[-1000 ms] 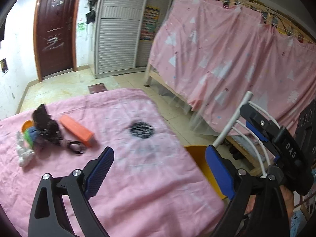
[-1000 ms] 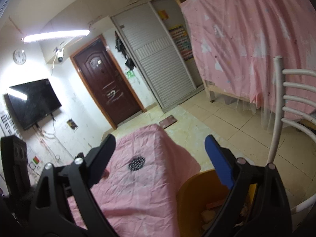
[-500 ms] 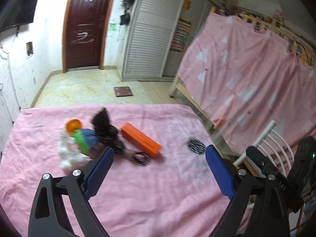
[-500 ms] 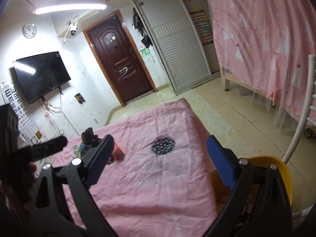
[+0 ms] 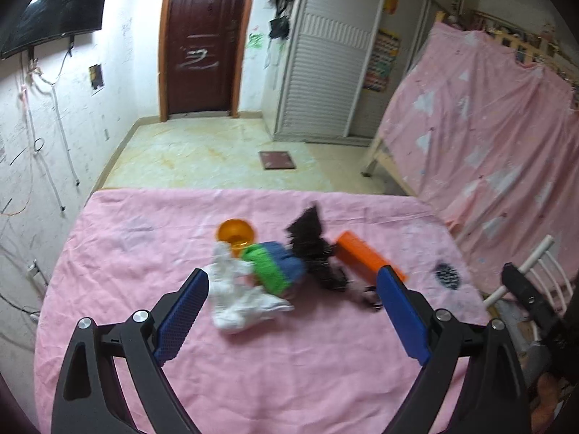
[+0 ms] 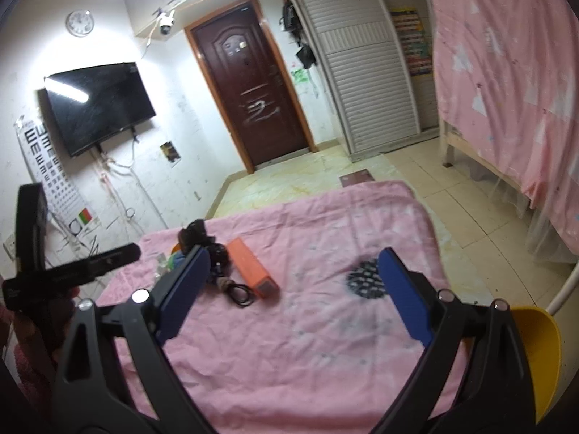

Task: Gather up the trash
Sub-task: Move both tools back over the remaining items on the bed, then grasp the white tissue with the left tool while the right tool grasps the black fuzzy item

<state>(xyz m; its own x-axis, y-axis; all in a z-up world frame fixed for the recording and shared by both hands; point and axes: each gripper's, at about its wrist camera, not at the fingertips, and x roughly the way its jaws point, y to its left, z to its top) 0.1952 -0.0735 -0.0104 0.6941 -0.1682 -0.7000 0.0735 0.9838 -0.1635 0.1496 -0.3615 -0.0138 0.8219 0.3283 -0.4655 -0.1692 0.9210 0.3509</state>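
A heap of trash lies on the pink-covered table [image 5: 144, 253]: crumpled white paper [image 5: 239, 296], a green and blue wrapper [image 5: 277, 266], an orange cup [image 5: 236, 233], a black crumpled piece [image 5: 311, 242], an orange box [image 5: 365, 258] and a black cord [image 6: 240, 291]. My left gripper [image 5: 293, 311] hovers open just short of the heap, nothing between its blue pads. My right gripper [image 6: 293, 289] is open too, farther back over the table, with the orange box [image 6: 253, 267] ahead to its left. A yellow bin [image 6: 539, 354] stands at the table's right edge.
A white chair [image 5: 535, 267] stands right of the table. A pink curtained bunk bed [image 5: 499, 137] fills the right side. A dark door [image 6: 249, 90], a slatted wardrobe [image 6: 369, 72] and a wall television [image 6: 97, 105] lie beyond the tiled floor. A dark printed patch [image 6: 365, 278] marks the cloth.
Both grippers have swung left, from the bin and chair side toward the trash heap, which now sits centred in the left wrist view. Both stay open.
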